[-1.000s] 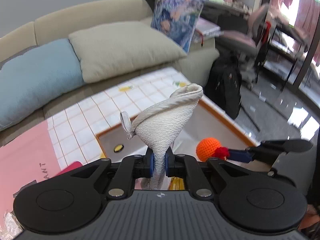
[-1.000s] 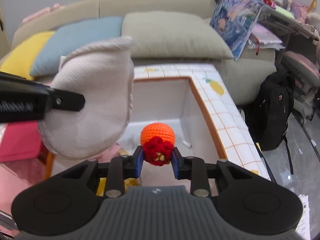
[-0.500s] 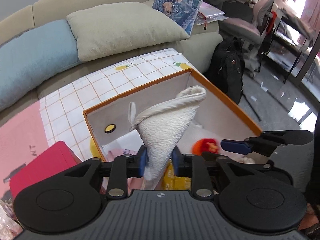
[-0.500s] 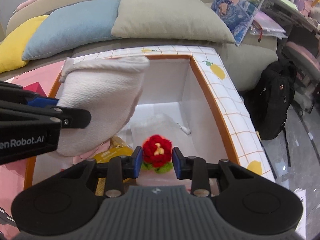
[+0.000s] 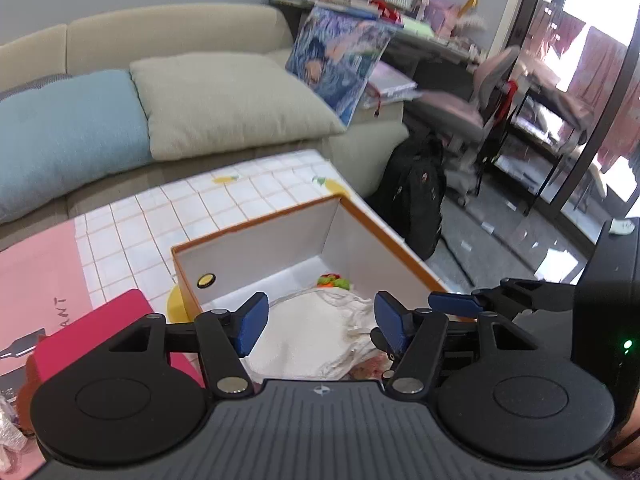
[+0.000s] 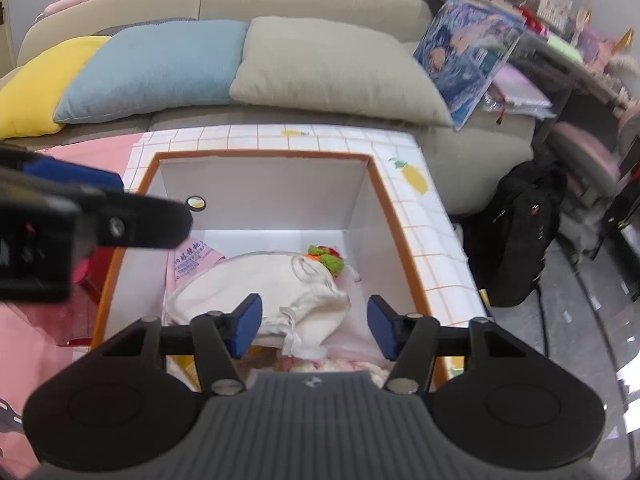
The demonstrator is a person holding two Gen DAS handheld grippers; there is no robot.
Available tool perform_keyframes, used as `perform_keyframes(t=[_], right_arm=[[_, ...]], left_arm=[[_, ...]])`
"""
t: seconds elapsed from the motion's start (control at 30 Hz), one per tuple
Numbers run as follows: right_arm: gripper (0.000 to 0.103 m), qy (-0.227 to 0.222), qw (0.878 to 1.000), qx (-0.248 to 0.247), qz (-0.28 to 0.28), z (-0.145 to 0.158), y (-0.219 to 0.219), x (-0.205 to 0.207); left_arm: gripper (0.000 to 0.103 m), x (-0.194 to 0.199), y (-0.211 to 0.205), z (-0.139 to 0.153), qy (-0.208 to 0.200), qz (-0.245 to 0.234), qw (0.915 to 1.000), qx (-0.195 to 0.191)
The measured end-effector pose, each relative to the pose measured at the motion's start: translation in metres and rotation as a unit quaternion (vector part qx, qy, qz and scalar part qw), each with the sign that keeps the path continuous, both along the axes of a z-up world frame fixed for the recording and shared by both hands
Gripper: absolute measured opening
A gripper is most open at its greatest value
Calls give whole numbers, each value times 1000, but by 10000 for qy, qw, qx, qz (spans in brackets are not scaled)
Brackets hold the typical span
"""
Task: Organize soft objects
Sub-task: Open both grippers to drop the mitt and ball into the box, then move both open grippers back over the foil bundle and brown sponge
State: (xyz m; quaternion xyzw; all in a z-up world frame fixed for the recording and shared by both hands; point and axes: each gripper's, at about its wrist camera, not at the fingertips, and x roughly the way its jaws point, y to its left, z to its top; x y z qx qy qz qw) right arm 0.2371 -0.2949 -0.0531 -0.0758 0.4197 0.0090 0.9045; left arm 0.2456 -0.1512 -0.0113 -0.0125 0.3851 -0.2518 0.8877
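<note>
An orange-rimmed white box (image 6: 384,196) (image 5: 384,236) stands on the tiled table. Inside it lies a cream cloth pouch (image 6: 256,288) (image 5: 316,328), and beside that, toward the back right, a crocheted orange toy with green and red parts (image 6: 326,258) (image 5: 332,280). My left gripper (image 5: 316,322) hovers above the pouch, its jaws opening, nothing pressed between them. My right gripper (image 6: 314,326) hangs over the box's near end, jaws opening too, empty. The left gripper's finger (image 6: 136,222) shows at the left of the right wrist view.
A pink printed bag (image 6: 194,260) and other soft items lie under the pouch. A red box (image 5: 92,336) sits left of the box on a pink mat (image 5: 36,272). Behind are a sofa with cushions (image 6: 320,64), and a black backpack (image 6: 516,236) on the floor at right.
Both grippers let go: the cream pouch dropped from the left one and the orange toy from the right one into the box. Both pairs of jaws spread and both grippers rose a little.
</note>
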Motion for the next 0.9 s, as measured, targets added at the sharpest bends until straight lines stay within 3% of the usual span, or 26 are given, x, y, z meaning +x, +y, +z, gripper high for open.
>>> perform_keyframes(t=[0.3, 0.53, 0.7, 0.9], right_arm=[[62, -506, 9980, 321, -211, 26, 24, -45], [65, -798, 9941, 701, -197, 24, 65, -79], [65, -685, 9926, 999, -51, 13, 94, -96], [68, -430, 9939, 891, 488, 3, 129, -106]], left_arm=[[72, -44, 42, 25, -743, 314, 9967, -52], [72, -77, 87, 27, -1017, 714, 9922, -74], [72, -97, 115, 10, -829, 951, 9920, 34], [72, -119, 153, -21, -325, 1366, 9901, 37]])
